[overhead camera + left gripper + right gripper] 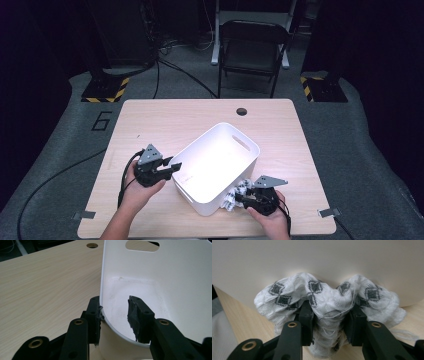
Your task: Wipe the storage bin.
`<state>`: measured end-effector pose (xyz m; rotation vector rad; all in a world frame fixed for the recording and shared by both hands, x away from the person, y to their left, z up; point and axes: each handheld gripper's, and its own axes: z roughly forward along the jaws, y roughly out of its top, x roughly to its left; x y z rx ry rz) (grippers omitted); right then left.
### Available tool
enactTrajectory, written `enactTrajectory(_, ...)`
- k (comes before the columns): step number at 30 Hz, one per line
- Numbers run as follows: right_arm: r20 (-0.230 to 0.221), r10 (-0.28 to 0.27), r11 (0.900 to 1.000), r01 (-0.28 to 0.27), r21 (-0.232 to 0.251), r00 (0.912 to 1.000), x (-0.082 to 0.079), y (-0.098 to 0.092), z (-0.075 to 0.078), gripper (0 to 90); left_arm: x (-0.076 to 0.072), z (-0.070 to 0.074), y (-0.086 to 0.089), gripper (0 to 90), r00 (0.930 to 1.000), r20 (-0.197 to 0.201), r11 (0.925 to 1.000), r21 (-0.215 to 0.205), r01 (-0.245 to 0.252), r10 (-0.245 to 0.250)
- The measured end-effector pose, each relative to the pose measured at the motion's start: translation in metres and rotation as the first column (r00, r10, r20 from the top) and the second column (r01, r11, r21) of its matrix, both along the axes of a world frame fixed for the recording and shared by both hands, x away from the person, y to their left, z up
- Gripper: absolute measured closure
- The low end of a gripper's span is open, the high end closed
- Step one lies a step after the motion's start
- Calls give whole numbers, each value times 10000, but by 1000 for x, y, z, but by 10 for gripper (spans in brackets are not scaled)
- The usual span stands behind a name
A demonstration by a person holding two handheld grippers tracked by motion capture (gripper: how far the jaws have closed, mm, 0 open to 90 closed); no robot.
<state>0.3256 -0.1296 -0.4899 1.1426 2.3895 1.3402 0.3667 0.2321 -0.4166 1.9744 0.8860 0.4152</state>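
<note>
Right now the right gripper [248,201] pinches a bunched patterned cloth [329,298] against the white bin [216,165]'s near outer wall; the left gripper [172,167], jaws spread, straddles the bin's rim without clamping it.

Black claws [175,167], brass-ringed screw holes, grey plates

a lab: dark curtains, floor cables [170,65], hazard-taped stand bases [106,90].
</note>
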Motion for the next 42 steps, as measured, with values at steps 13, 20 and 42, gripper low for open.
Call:
enactTrajectory(13,1753,-9,9929,-199,1169,9845,-20,3,39,632,-1,-1,-2,627,10000,42,9999,-80,-62,62)
enactTrajectory(20,781,66,9968,-127,788,9969,-9,2,15,629,-1,-1,-3,621,10000,62,9999,-123,-51,51)
enactTrajectory(42,-95,-597,9982,597,34,9982,12,2,-15,623,-1,-1,-5,564,9995,-291,9998,-139,-122,118)
